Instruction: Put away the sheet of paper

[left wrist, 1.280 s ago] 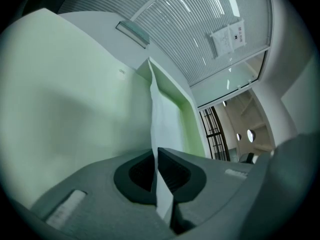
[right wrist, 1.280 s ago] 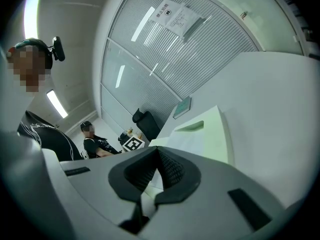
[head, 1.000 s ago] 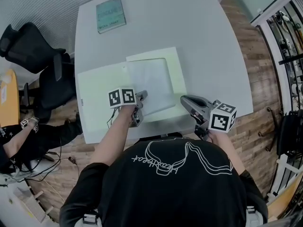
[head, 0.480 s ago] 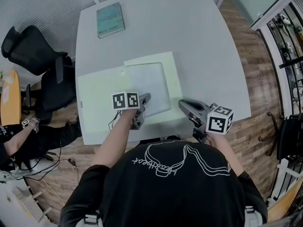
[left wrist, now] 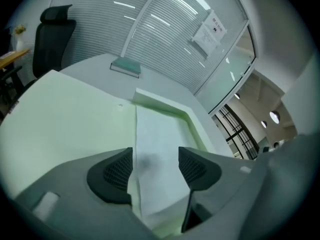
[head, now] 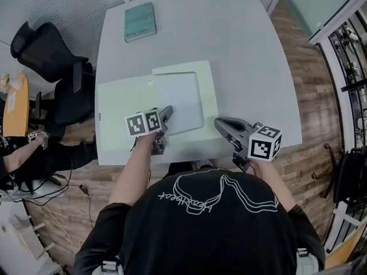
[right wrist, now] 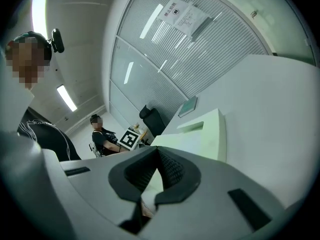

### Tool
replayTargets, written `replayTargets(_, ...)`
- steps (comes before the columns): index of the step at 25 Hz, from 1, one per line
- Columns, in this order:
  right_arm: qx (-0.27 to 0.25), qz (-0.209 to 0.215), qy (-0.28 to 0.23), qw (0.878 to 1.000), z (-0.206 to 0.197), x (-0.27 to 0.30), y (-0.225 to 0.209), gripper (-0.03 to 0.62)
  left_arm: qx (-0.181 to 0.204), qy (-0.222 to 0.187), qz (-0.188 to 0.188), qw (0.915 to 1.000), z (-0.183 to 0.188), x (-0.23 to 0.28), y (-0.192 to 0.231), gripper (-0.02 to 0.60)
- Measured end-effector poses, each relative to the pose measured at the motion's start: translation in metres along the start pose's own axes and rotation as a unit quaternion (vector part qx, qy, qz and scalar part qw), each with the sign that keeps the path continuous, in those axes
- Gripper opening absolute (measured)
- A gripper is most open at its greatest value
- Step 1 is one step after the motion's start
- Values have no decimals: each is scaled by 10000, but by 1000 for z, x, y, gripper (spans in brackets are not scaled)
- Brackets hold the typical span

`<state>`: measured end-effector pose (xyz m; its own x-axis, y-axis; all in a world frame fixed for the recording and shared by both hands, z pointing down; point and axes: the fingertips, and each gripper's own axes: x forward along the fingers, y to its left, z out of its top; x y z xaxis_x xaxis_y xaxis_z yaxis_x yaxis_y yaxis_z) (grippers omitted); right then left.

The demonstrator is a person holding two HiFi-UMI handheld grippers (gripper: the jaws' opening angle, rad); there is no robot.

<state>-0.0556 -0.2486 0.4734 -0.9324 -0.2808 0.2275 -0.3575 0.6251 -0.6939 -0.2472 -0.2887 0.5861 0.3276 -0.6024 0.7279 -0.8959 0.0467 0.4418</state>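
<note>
The left gripper [head: 166,113]'s jaws have just been opening and are standing wide apart over the sheet [head: 180,99], gripping nothing. The right gripper [head: 221,122]'s jaws are sitting together, empty, just beside the folder [head: 123,110]. Closing the folder is probably coming next. A flap swung over carelessly could be catching the loose sheet, creasing it or nudging it out. The folder is lying open. The sheet is resting in its right half, inside the raised rim, and the left half is lying bare.

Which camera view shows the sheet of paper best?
The head view: nearly the whole sheet of paper shows, flat on the green folder. The left gripper view shows a foreshortened part. The right gripper view shows only the folder's edge.
</note>
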Motion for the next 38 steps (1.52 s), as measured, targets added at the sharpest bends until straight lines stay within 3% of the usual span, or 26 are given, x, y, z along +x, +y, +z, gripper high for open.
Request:
replayTargets(4,-254,119,-20,9996,12,-10,11,9,34,-526,-128,9985,11,-36,-18,273)
replayTargets(9,-677,404,-45,9969,20,-30,36,9,448,-1181,-994,9870,10,-91,-84,273)
replayTargets(14,-1386,687,-90,9879,28,-48,71,9,1227,-1511,-2065,9589,-8,-150,-167,268)
replayTargets(18,-1618,1166,-267,9795,39,-62,109,9,1941,-1663,-2616,9307,-27,-189,-224,230)
replayTargets(21,-1268,1658,-516,9766,50,-70,133,9,2141,-1706,-2642,9248,-28,-206,-238,153)
replayTargets(23,-1249,1729,-573,9753,54,-71,140,9,2043,-1779,-2732,9230,-23,-217,-241,43)
replayTargets(26,-1496,1586,-515,9746,55,-70,142,9,2024,-1970,-2925,9136,-16,-232,-247,27)
replayTargets(28,-1605,1536,-531,9736,54,-75,143,9,2157,-2084,-2859,9101,-17,-234,-252,12)
replayTargets(32,-1849,1332,-641,9716,47,-91,138,9,2185,-2199,-2828,9077,-29,-231,-262,11)
replayTargets(38,-1785,1282,-547,9740,44,-85,131,9,2133,-2228,-2815,9086,-26,-226,-259,11)
